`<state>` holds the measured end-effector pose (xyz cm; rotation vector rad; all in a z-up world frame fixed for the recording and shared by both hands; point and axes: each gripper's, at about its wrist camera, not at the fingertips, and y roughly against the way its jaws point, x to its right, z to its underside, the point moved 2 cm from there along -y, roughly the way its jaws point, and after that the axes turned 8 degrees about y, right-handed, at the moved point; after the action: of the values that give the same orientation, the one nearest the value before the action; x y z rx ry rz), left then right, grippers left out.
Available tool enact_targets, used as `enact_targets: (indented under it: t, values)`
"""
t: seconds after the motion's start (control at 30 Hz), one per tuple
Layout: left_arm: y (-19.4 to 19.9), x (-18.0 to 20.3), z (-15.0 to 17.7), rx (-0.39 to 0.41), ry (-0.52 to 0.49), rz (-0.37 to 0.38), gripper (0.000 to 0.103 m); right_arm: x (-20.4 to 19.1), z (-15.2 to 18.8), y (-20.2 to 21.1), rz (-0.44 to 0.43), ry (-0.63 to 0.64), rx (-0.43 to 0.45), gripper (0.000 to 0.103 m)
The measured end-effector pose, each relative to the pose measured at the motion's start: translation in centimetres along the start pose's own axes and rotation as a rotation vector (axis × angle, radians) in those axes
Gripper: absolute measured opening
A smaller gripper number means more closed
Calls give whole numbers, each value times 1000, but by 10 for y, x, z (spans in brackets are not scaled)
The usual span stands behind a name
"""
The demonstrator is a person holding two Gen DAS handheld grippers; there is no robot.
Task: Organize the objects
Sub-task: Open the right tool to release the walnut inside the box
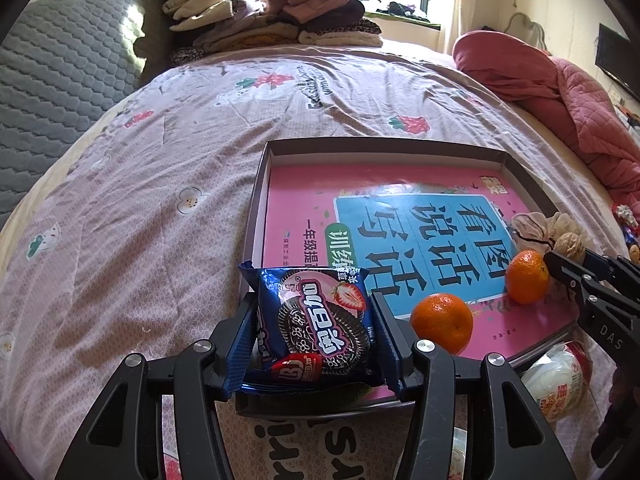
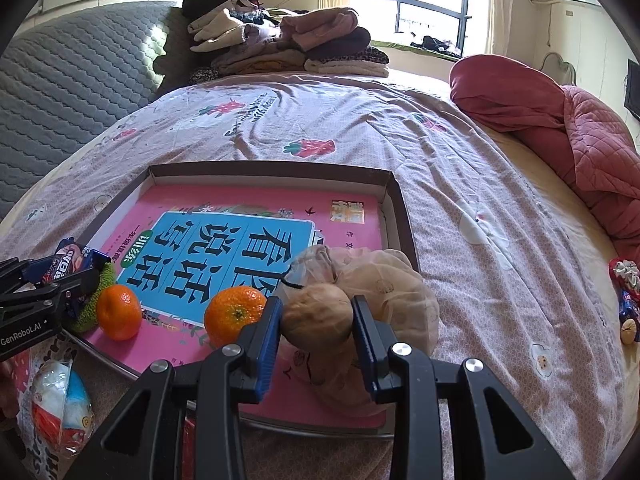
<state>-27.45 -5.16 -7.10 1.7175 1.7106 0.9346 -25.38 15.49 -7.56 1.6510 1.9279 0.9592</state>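
Observation:
My left gripper is shut on a blue strawberry cookie packet, held over the near left corner of a shallow box tray. A pink book lies flat inside the tray. Two mandarins sit on the book near its front edge. My right gripper is shut on a single walnut, just in front of a thin bag of walnuts at the tray's near right corner. In the right wrist view the left gripper hangs above a green fuzzy thing.
A wrapped egg-shaped toy lies on the bedspread in front of the tray. Folded clothes are piled at the bed's far end, a red quilt is bunched at the right, and small wrapped items lie near the right edge.

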Motion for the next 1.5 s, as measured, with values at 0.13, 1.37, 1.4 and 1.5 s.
enact_targets:
  t: [0.13,1.37,1.4,1.5]
  values:
    - [1,0,0,5,1,-1,56,1,0,0,1,-3,-3,35]
    - [25,7,-5,51,-10,19,56,-5,14,18,-1,-10,-6,40]
    - [26,7,-5,51,-11,21,56,-5,14,19,-3,-8,-5,40]
    - [28,8,-4,52,-15,22,56,-7,15,21,-2,-6,-7,40]
